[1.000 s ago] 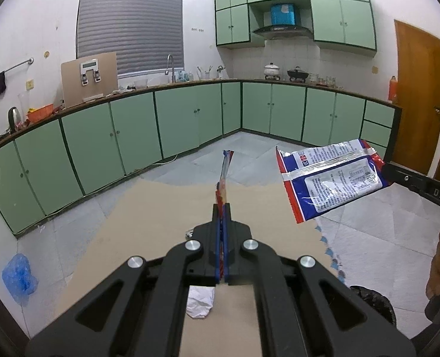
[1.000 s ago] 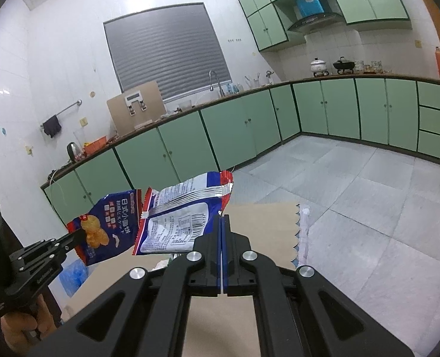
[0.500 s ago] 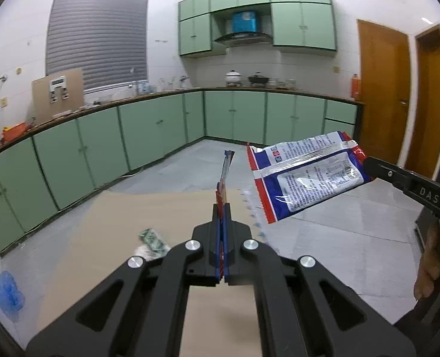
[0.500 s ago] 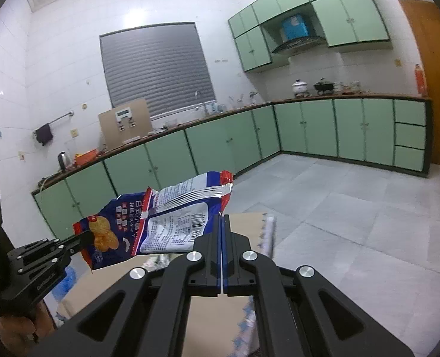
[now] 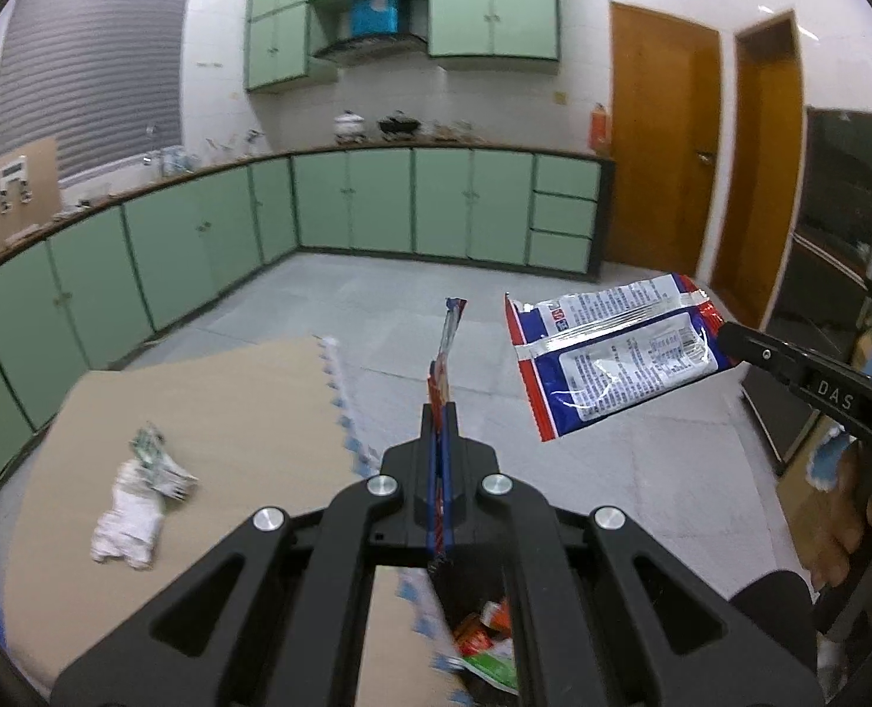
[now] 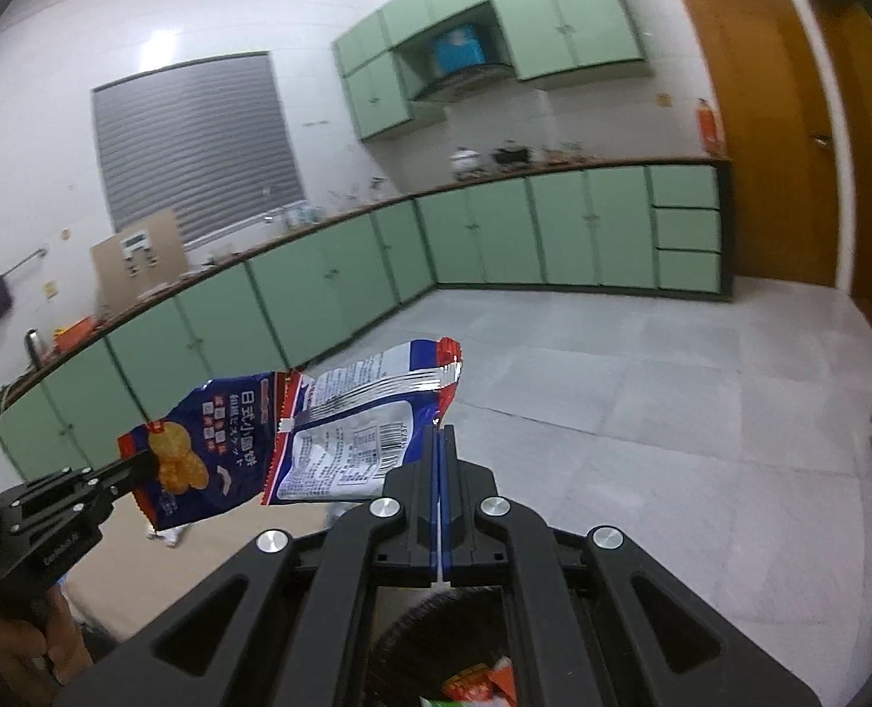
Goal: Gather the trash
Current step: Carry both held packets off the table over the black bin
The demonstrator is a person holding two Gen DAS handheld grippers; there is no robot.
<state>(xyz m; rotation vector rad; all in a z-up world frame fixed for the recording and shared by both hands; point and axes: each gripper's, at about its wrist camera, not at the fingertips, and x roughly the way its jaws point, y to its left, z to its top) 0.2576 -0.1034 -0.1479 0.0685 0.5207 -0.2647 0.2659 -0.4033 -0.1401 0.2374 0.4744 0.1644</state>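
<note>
Both hands have swung across the kitchen from the tan mat until the black bin sits right beneath them, the left gripper clamped on the dark blue snack bag and the right gripper on the white-backed wrapper, so dropping both looks next, while crumpled paper remains on the mat.

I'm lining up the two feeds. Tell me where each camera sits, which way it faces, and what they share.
Left wrist: on the left gripper, facing the mat, green cabinets and doors; shows its fingers clamped on an edge-on snack packet, plus the right gripper and hand.
Right wrist: on the right gripper, facing cabinets and window; shows its fingers clamped on the white-backed packet.
Shared: both packets, cabinets, trash bin.
</note>
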